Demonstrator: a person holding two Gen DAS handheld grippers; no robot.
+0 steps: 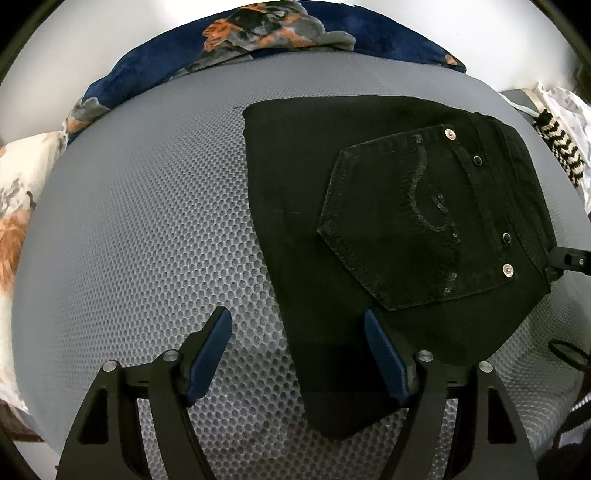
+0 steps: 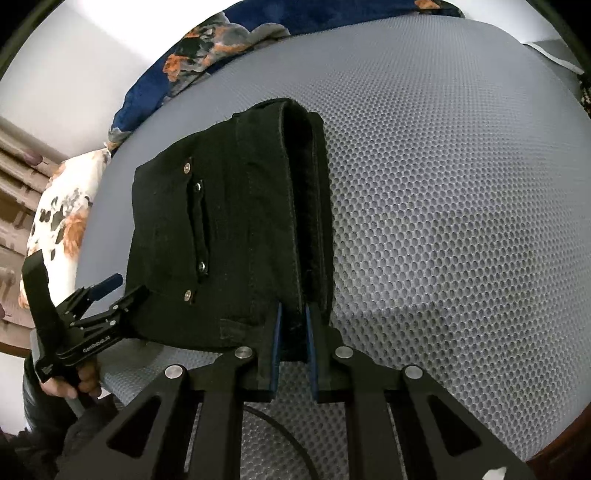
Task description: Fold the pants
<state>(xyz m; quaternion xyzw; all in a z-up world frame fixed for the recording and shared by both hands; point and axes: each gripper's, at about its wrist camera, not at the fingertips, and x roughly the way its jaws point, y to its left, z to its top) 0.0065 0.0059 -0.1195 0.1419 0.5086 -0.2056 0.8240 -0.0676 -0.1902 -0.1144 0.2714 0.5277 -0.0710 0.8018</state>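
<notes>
The black pants [image 1: 369, 184] lie folded into a compact stack on the grey mesh mattress [image 1: 147, 221], back pocket up. My left gripper [image 1: 295, 325] is open and straddles the stack's near left edge, with one blue pad over the cloth and the other over bare mattress. In the right wrist view, my right gripper [image 2: 293, 310] is shut on the thick waistband end of the pants [image 2: 221, 221], which stands slightly raised. The left gripper [image 2: 123, 290] shows at the stack's left corner, held by a hand [image 2: 59, 387]. The right gripper [image 1: 569, 258] peeks in at the pants' right edge.
A navy floral blanket [image 1: 258, 33] is bunched along the far edge of the mattress. A floral pillow [image 1: 14, 206] lies at the left. White cloth and a black-and-white striped item [image 1: 561, 147] sit at the far right. Bare mattress [image 2: 443, 221] spreads right of the pants.
</notes>
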